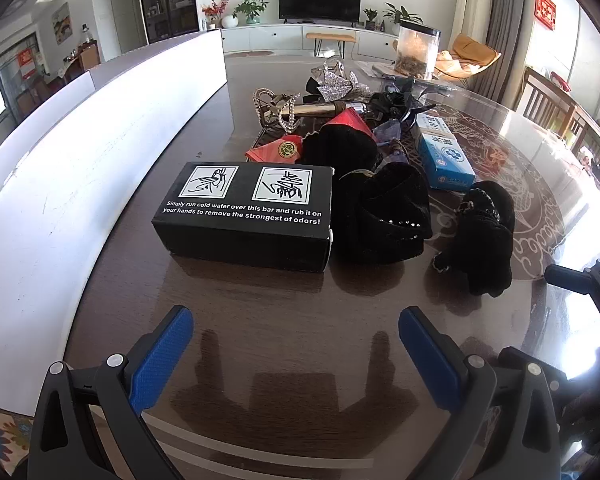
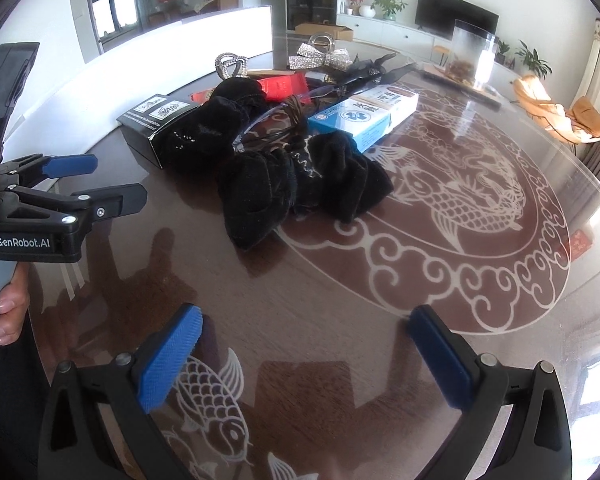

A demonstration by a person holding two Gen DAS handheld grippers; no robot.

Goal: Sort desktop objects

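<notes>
A pile of small objects lies on the dark glass-topped table (image 1: 260, 340). A black box with white print (image 1: 246, 212) is nearest my left gripper (image 1: 296, 336), which is open and empty just in front of it. Black velvet hair bows (image 1: 384, 216) (image 2: 300, 184) lie beside the box. Blue and white boxes (image 1: 444, 156) (image 2: 364, 116), red envelopes (image 1: 276, 150), a rhinestone bow (image 1: 340, 84) and a gold tube (image 1: 312, 111) lie behind. My right gripper (image 2: 304, 332) is open and empty, short of the nearest velvet bow. The left gripper also shows in the right wrist view (image 2: 96, 180).
A long white board (image 1: 80, 168) stands along the table's left side. A clear jar with a black lid (image 1: 418, 50) stands at the back. The table has a white fish pattern (image 2: 460, 200) on its right half. Chairs (image 1: 548, 100) stand at the right.
</notes>
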